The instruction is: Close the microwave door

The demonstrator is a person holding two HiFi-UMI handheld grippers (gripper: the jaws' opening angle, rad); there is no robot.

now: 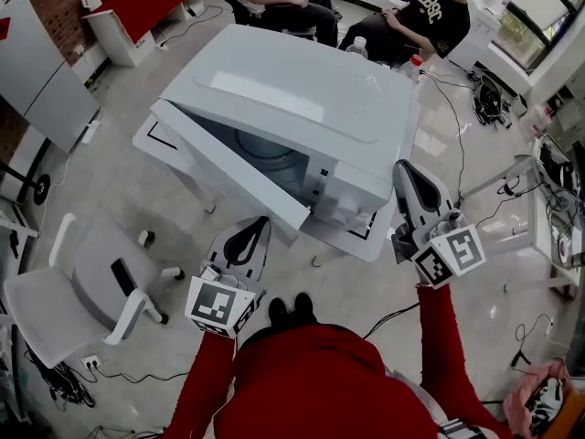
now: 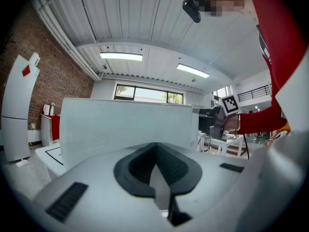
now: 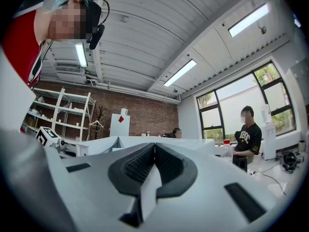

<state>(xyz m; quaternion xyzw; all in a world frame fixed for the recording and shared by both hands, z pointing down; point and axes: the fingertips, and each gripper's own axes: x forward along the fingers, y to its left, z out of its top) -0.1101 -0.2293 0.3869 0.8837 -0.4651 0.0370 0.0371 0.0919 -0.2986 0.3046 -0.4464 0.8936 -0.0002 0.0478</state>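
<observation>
A white microwave (image 1: 302, 90) stands on a low white table (image 1: 370, 240), its front turned toward my left. Its door (image 1: 228, 167) hangs partly open, so the turntable (image 1: 265, 149) inside shows. My left gripper (image 1: 260, 224) is shut and empty, its tip just below the door's near end. In the left gripper view the door (image 2: 125, 129) fills the space straight ahead of the shut left gripper (image 2: 157, 151). My right gripper (image 1: 403, 169) is shut and empty beside the microwave's right corner, near the control panel (image 1: 352, 204). The right gripper (image 3: 154, 151) points along the microwave's top.
A white office chair (image 1: 91, 286) stands on the floor to my left. Two seated people (image 1: 430, 16) and two bottles (image 1: 358, 48) are behind the microwave. Cables (image 1: 489, 108) lie on the floor at right, by a white side table (image 1: 539, 218).
</observation>
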